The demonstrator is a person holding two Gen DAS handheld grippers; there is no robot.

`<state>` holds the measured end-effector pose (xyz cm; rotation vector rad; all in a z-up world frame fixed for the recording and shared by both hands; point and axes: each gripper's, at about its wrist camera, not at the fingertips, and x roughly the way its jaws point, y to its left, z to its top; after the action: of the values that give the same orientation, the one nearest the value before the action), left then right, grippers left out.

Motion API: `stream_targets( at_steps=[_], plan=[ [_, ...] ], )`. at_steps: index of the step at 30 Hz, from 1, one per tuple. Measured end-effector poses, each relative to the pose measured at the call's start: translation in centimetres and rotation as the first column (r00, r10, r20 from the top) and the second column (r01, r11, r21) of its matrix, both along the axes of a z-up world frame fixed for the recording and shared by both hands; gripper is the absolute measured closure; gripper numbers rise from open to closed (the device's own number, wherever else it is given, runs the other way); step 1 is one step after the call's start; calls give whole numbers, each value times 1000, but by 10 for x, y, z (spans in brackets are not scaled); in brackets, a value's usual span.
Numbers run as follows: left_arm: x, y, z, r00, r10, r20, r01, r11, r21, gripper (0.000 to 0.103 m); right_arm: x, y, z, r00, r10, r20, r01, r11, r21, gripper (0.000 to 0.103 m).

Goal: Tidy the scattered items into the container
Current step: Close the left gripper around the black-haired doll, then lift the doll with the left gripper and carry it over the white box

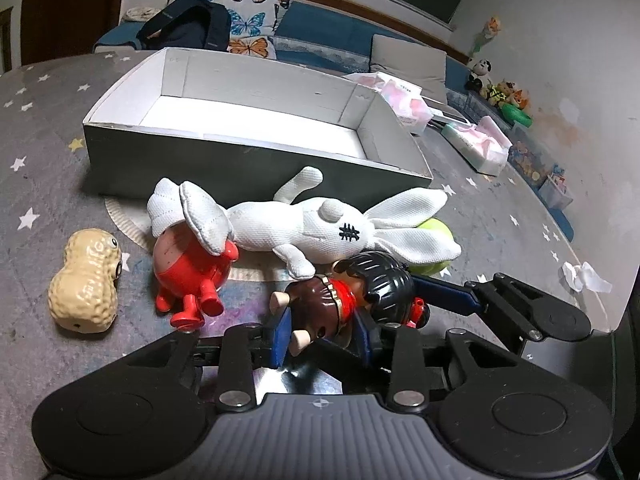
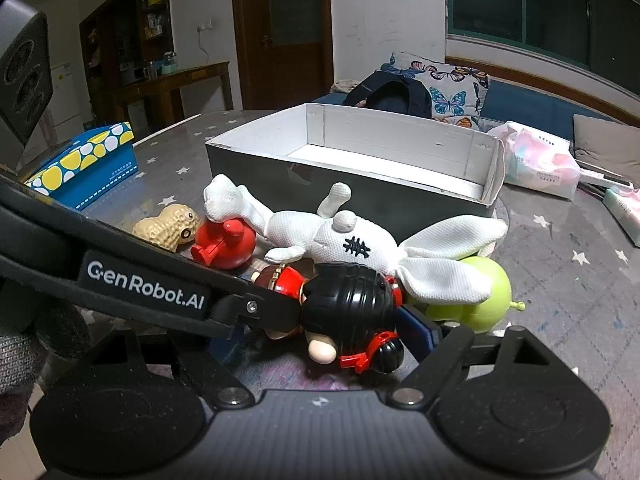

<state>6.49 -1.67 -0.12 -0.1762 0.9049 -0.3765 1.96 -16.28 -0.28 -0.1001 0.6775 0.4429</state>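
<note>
Our left gripper [image 1: 326,330] has its blue-padded fingers [image 1: 282,338] pressed against both sides of the doll [image 1: 348,304], a black-haired figure in a brown and red outfit lying on its back on the star-patterned table [image 1: 36,152]; the pads pinch its torso, with the pale feet sticking out toward the camera. Our right gripper [image 2: 332,332] reaches in from the other side, and we see its blue pads flanking the doll's black head [image 2: 348,300]; the left gripper's arm crosses in front of one finger, so we cannot tell whether this one is gripping or only standing around the head.

Going left to right in the left wrist view, we find the peanut toy [image 1: 86,282] lying alone, well apart from the rest. Next comes the red figure [image 1: 192,268], tipped with its legs toward us, one foot of the white plush rabbit [image 1: 304,228] draped over it. The rabbit sprawls just in front of the container [image 1: 256,128], its paw resting on the doll's body and its long ears lying over the green toy [image 1: 438,236]. The container, a grey box with white inner walls, stands behind the toys, open at the top with nothing visible inside.

In the right wrist view a blue box with yellow spots [image 2: 86,164] sits at far left.
</note>
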Motion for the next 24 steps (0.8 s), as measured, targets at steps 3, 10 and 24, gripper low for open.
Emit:
stream_targets(
  at_steps=[3, 10, 24],
  plan=[
    [-4, 1, 3, 1000, -4, 5, 4, 1000, -2, 68, -4, 0, 3, 1000, 6, 2, -6, 1000, -2, 19],
    [-12, 4, 26, 998, 3, 67, -1, 1000, -27, 68, -12, -3, 24, 999, 9, 53, -9, 1000, 6, 19],
    [51, -6, 72, 982, 9, 186, 0, 999, -50, 69, 52, -14, 73, 989, -5, 145, 2, 1000, 27, 20]
  ],
)
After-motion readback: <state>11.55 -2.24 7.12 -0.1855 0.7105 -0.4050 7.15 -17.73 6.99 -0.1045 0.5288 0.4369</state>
